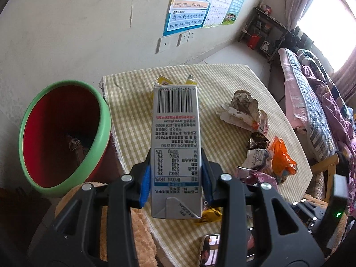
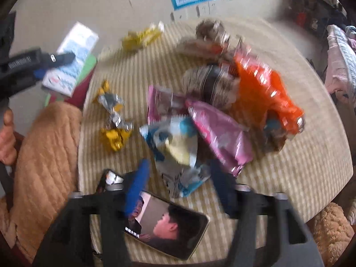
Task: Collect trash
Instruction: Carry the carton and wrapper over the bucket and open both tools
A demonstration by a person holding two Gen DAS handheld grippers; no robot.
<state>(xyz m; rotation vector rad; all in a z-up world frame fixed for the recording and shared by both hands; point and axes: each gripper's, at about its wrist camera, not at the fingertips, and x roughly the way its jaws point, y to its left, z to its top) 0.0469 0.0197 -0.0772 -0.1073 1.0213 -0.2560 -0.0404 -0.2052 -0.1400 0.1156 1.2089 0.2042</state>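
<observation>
My left gripper (image 1: 175,178) is shut on a grey milk carton (image 1: 175,138) and holds it above the checked table (image 1: 133,102), just right of a red bin with a green rim (image 1: 60,133). The right wrist view also shows the carton (image 2: 73,60) held over the bin. My right gripper (image 2: 180,175) is open, its blue pads either side of a blue-and-white wrapper (image 2: 175,146). Pink (image 2: 220,133) and orange (image 2: 267,98) wrappers, crumpled paper (image 1: 244,109) and yellow wrappers (image 2: 113,122) lie on the table. The right wrist view is blurred.
A phone (image 2: 169,227) playing video lies at the table's near edge under my right gripper. A tan cushioned chair (image 2: 44,155) stands at the left. A bed (image 1: 311,111) is at the right. Some trash lies in the bin.
</observation>
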